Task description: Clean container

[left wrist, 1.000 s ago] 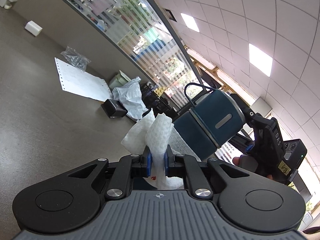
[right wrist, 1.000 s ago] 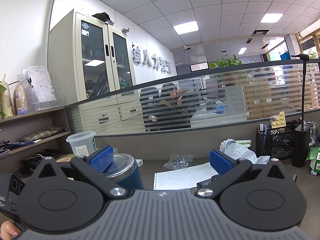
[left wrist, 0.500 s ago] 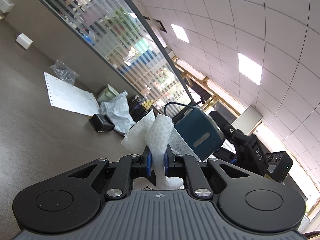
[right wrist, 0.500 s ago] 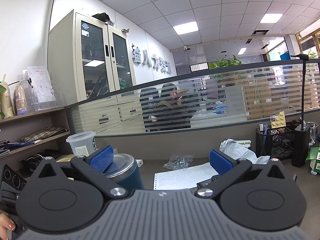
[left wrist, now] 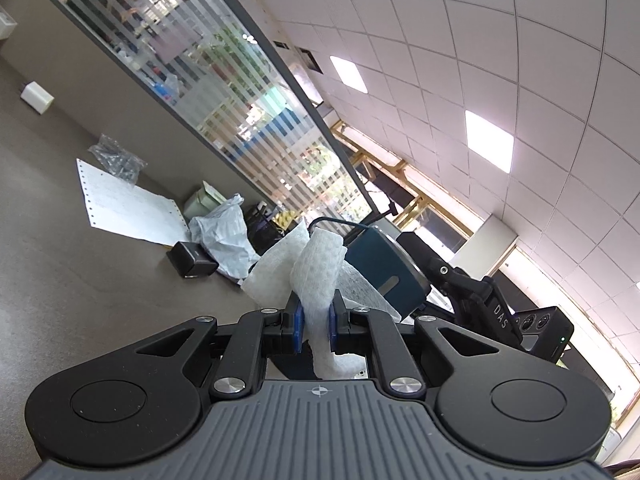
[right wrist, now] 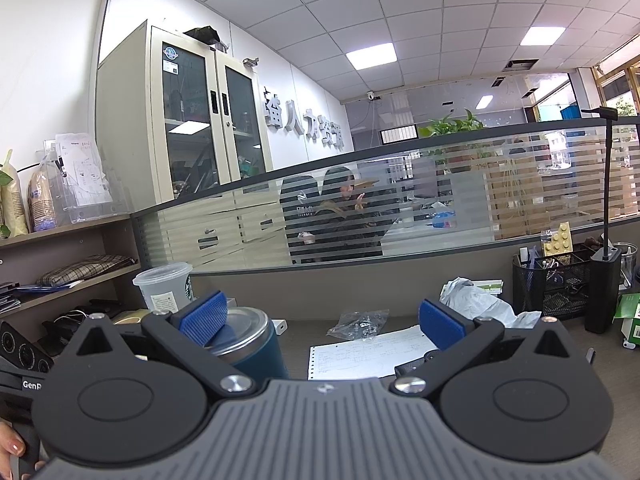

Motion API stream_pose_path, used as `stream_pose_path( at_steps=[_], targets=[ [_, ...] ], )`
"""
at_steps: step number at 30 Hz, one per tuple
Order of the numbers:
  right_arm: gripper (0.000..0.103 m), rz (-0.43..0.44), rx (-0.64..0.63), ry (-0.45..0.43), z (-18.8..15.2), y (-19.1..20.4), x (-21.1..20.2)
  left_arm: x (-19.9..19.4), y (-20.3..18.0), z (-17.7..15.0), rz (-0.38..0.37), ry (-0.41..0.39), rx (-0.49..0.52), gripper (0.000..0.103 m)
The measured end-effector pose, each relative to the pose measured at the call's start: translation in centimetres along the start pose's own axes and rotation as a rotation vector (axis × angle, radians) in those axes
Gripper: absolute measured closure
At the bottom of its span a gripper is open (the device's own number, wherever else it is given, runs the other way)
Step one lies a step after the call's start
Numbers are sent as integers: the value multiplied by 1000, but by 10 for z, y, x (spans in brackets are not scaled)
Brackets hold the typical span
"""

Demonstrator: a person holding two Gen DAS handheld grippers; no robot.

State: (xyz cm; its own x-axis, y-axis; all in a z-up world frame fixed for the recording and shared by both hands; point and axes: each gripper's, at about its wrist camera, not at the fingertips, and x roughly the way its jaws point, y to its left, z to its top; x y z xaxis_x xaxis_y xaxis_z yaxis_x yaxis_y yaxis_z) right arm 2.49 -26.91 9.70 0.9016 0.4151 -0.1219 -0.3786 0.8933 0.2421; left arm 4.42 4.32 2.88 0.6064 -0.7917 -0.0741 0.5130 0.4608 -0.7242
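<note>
Left wrist view, tilted. Left gripper (left wrist: 314,322): blue pads pressed onto a white textured wipe (left wrist: 316,276), which stands up between them in folds. Just past the wipe, a dark teal container (left wrist: 382,268) with a thin handle loop, seen side-on; whether the wipe touches it cannot be told. Beside the container, the black body of the right gripper (left wrist: 480,304), its fingers not readable from here. Desk (left wrist: 60,280), brown: perforated printed sheet (left wrist: 128,204), clear bag of small parts (left wrist: 118,158) at its far edge, crumpled white plastic bag (left wrist: 224,228), small black box (left wrist: 192,264), white block (left wrist: 37,98) far off. Only this view shows the wipe and the container's side.

Right wrist view, level. Right gripper (right wrist: 322,318): blue pads spread wide, nothing between them. The teal container (right wrist: 250,340) sits low left, its metal rim partly behind the left pad and outside the gap; interior not visible. A lidded, translucent plastic cup (right wrist: 164,286) stands behind it, contents indistinct. Black mesh organiser (right wrist: 560,284) at right holds pens and small items; a yellow brick-like piece (right wrist: 558,238) shows behind it. Only here: glass-door cabinet (right wrist: 200,120), shelves (right wrist: 72,256) with packets and folded cloth, a fingertip (right wrist: 12,446) at the lower left corner, and a seated person behind the striped partition (right wrist: 440,208).
</note>
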Motion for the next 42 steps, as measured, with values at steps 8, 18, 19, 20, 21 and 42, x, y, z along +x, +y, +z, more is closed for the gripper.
stream_pose_path(
  at_steps=[8,18,19,20,21,42],
  targets=[
    [0,-1,-1,0,0,0,-1,0,-4,3,-20,-16,6,88],
    [0,1,2,1,0,0,-1,-2,-8,6,-48,-34,9,88],
    [0,1,2,1,0,0,-1,-2,-9,6,-50,-35,11,88],
    [0,1,2,2,0,0,-1,-2,-9,6,-52,-37,13,88],
    [0,2,2,2,0,1,-1,-3,-10,6,-55,-39,14,88],
    [0,-1,-3,0,2,2,2,0,-15,16,-74,-70,42,87]
  ],
)
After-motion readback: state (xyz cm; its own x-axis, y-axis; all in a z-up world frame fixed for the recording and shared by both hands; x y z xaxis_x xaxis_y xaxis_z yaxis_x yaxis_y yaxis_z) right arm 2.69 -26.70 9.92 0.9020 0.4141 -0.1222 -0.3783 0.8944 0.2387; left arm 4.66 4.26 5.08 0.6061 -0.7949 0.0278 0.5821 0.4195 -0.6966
